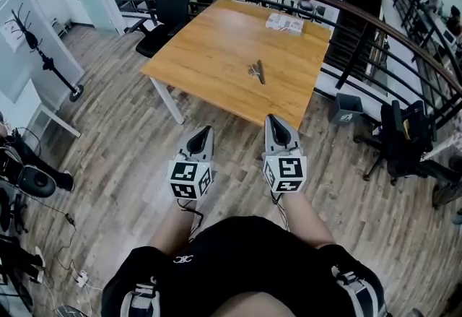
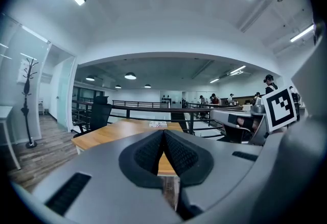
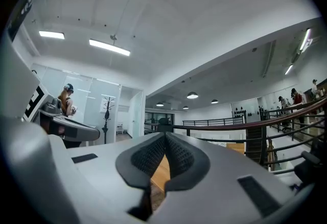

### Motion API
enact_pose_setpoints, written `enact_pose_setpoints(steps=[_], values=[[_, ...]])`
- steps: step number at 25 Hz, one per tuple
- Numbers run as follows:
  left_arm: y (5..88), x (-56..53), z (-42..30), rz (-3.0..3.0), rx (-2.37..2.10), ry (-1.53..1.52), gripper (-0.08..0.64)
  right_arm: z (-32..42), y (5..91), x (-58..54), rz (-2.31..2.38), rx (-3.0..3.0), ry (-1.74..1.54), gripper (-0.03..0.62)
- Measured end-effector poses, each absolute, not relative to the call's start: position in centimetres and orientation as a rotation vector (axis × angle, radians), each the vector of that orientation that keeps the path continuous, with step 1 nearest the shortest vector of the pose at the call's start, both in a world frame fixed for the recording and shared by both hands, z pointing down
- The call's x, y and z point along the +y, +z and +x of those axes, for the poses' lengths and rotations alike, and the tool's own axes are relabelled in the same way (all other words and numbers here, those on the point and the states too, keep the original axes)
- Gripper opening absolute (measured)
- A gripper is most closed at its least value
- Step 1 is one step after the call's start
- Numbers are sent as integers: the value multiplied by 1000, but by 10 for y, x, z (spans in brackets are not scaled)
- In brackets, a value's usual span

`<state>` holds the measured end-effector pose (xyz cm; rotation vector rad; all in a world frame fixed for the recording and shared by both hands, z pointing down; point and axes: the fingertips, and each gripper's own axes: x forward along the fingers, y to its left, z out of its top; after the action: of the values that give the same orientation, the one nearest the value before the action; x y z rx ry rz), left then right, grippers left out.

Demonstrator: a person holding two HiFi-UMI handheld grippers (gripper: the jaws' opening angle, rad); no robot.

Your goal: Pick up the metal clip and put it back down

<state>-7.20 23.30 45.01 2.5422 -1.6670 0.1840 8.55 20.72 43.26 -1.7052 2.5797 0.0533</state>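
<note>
Your left gripper (image 1: 207, 131) and right gripper (image 1: 271, 120) closed, empty, lower centre, metal clip (image 1: 258, 71) on wooden table (image 1: 209, 55) above them, plank floor (image 1: 123, 128), black railing (image 1: 375, 27) upper right.

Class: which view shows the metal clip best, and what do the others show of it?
The head view: the metal clip lies in plain sight on the wooden table, seen from above and with nothing covering it. The left gripper view and the right gripper view show only parts of the tabletop; no clip can be made out there.
</note>
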Motion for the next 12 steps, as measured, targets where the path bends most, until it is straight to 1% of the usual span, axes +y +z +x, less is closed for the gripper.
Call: enact_pose_setpoints(steps=[12], values=[[459, 218, -41, 2516, -1689, 172, 17, 105, 441, 190, -1616, 2678, 71, 12]])
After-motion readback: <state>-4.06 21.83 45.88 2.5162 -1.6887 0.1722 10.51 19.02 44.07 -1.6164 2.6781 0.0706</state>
